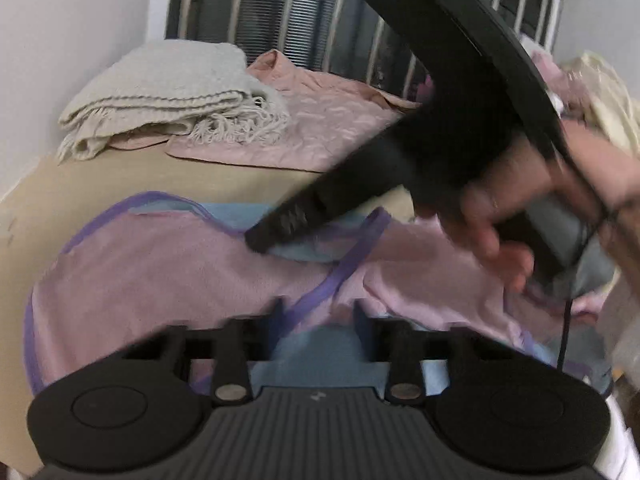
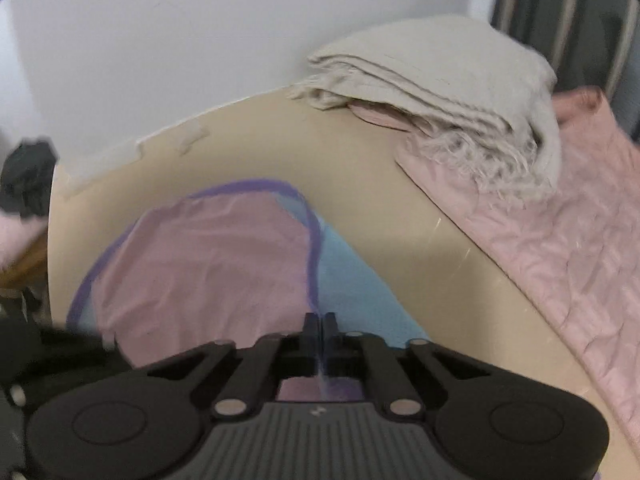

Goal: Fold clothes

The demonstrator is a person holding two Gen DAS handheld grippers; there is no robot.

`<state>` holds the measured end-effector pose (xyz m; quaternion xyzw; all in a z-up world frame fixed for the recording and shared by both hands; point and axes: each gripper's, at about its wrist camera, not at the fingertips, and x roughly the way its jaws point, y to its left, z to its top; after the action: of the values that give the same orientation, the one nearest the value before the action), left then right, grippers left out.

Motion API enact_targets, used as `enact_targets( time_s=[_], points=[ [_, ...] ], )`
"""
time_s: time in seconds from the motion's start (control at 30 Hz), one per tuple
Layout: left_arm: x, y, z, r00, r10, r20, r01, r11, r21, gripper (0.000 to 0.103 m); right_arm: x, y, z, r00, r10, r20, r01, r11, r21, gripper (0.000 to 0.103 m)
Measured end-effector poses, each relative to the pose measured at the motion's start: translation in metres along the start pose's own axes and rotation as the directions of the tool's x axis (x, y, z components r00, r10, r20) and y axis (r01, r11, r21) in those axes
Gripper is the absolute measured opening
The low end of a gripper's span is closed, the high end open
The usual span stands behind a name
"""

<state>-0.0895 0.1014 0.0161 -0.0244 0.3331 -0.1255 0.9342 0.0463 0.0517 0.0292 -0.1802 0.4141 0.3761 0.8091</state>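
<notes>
A pink garment (image 1: 160,264) with purple trim and a light blue inside lies spread on the tan table (image 1: 80,184). My left gripper (image 1: 320,312) stands open low over its near edge, with the purple trim running between the fingers. A hand (image 1: 500,220) holds my right gripper (image 1: 260,240), whose tip presses on the garment's far edge. In the right wrist view, the right gripper (image 2: 320,326) is shut on the purple trim of the garment (image 2: 192,272), where pink meets blue (image 2: 352,288). Both views are blurred.
A folded beige fringed blanket (image 1: 168,96) (image 2: 440,80) rests on a pink quilted cover (image 1: 320,120) (image 2: 560,220) at the table's far side. Window bars (image 1: 280,12) and a white wall stand behind. More clothes (image 1: 600,92) are piled at the right.
</notes>
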Motion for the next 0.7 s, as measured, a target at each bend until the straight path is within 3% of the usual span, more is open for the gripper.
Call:
enact_targets(
  time_s=[0.13,0.37,0.4,0.47,0.5,0.6,0.7],
  points=[
    [-0.026,0.001,-0.006,0.999,-0.025,0.038,0.025,1.0,-0.018,0.003,-0.004,-0.016,0.014,0.997,-0.064,0.05,0.061,0.996,0.066,0.001],
    [-0.091,0.012,-0.035,0.993,0.027,0.117,-0.017,0.996,-0.087,0.006,0.02,-0.027,0.049,0.966,-0.237,0.1,0.225,0.967,0.12,0.008],
    [-0.095,0.015,-0.041,0.991,0.035,0.132,-0.021,0.994,-0.111,0.01,0.025,-0.028,0.048,0.972,-0.221,0.082,0.21,0.97,0.127,0.015],
    [-0.089,0.02,-0.049,0.992,0.083,0.096,-0.07,0.989,-0.134,0.037,0.024,-0.027,0.044,0.977,-0.205,0.053,0.196,0.97,0.144,0.024],
    [-0.086,0.022,-0.053,0.991,0.108,0.075,-0.096,0.985,-0.143,0.042,0.02,-0.022,0.039,0.982,-0.181,0.055,0.173,0.977,0.125,0.029],
    [-0.07,0.028,-0.051,0.992,0.11,0.055,-0.099,0.981,-0.167,0.043,0.008,-0.007,0.024,0.993,-0.107,0.058,0.103,0.992,0.07,0.05],
    [-0.056,0.028,-0.041,0.989,0.142,0.052,-0.132,0.979,-0.158,0.043,-0.003,0.007,0.008,0.998,-0.033,0.056,0.032,0.999,0.015,0.044]
  ],
)
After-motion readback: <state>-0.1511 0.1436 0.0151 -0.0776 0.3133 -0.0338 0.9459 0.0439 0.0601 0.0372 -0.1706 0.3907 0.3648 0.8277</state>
